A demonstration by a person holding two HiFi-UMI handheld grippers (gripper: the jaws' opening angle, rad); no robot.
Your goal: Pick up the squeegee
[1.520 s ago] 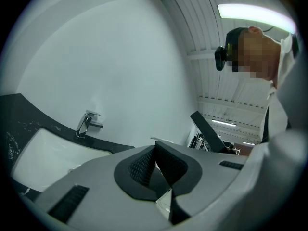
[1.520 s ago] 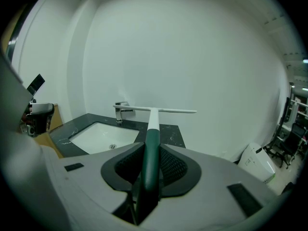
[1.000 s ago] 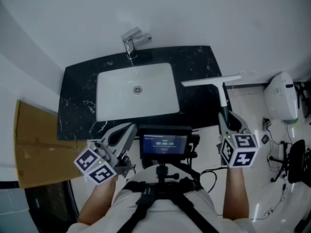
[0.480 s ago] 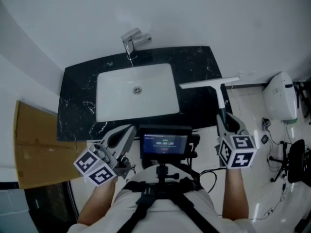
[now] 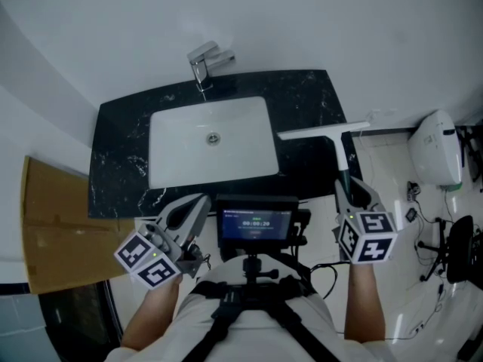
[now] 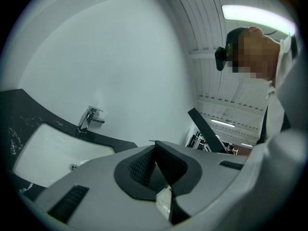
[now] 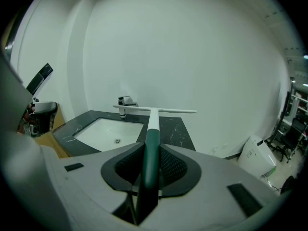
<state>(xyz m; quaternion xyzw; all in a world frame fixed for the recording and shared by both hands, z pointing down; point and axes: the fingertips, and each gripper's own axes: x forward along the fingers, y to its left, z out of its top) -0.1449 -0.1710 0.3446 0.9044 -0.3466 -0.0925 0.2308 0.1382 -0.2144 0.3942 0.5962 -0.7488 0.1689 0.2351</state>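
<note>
The squeegee (image 5: pixel 341 143) has a dark green handle, a white neck and a long white blade (image 7: pixel 155 110). My right gripper (image 5: pixel 352 193) is shut on its handle and holds it lifted over the right end of the black counter (image 5: pixel 306 96), blade pointing away from me. In the right gripper view the handle (image 7: pixel 151 150) runs straight out between the jaws. My left gripper (image 5: pixel 190 211) hangs near the counter's front edge, jaws closed together with nothing between them (image 6: pixel 155 165).
A white sink (image 5: pixel 211 142) is set in the black marble counter, with a chrome tap (image 5: pixel 202 62) behind it. A cardboard sheet (image 5: pixel 53 225) lies at the left. A white appliance (image 5: pixel 438 149) and a chair (image 5: pixel 456 251) stand at the right. A screen (image 5: pixel 256 221) is mounted on my chest rig.
The squeegee and my right gripper have shifted slightly leftward and toward me. The left gripper has not moved.
</note>
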